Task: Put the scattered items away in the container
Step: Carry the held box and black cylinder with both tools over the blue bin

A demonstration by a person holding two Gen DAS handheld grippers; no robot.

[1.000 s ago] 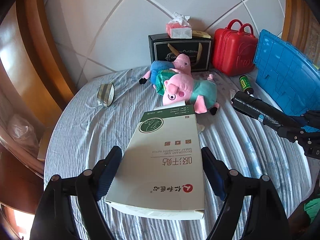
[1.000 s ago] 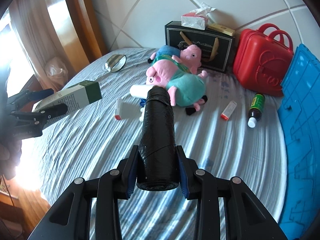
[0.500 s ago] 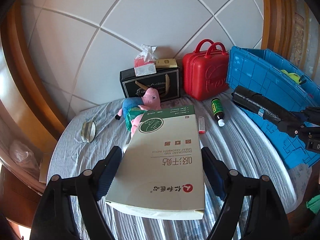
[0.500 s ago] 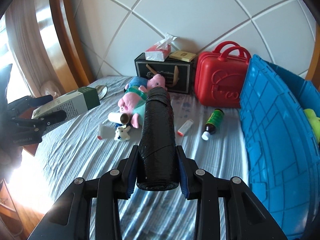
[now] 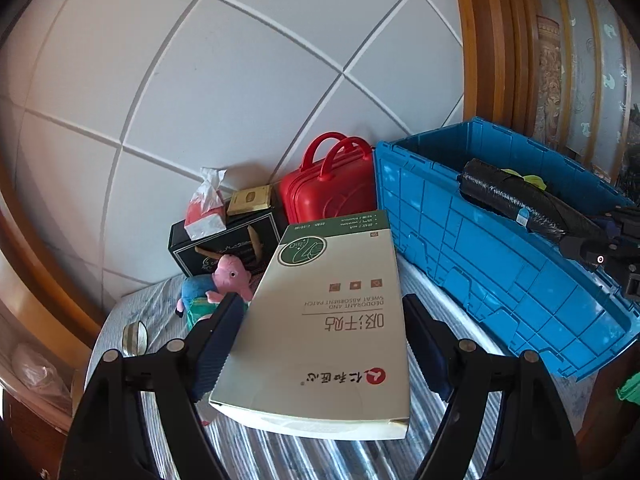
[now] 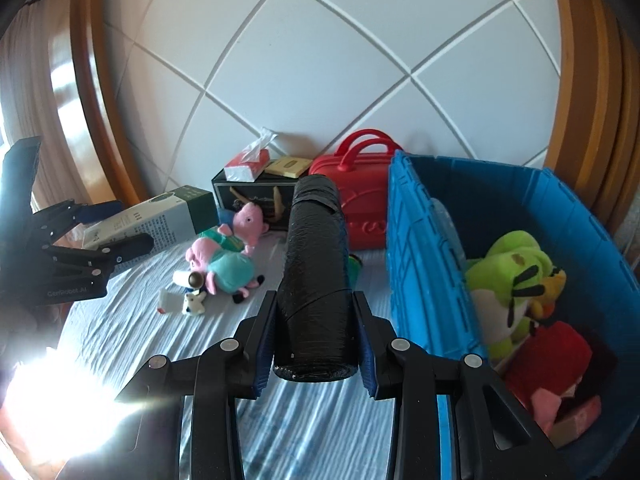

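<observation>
Left claw (image 5: 322, 330) clamps one box (image 5: 328, 320) above the bed (image 6: 320, 420); right claw (image 6: 314, 322) grips one black roll (image 6: 314, 272) beside the blue bin (image 6: 420, 260). Two pig toys (image 6: 224, 256) lie on the bed.

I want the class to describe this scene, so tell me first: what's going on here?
A person is tidying a bed with two handheld grippers. The left gripper holds a green-and-white box; the right gripper grips a black roll beside the blue crate, which already contains plush toys. Two pig plushes and small items remain on the bedsheet.
</observation>
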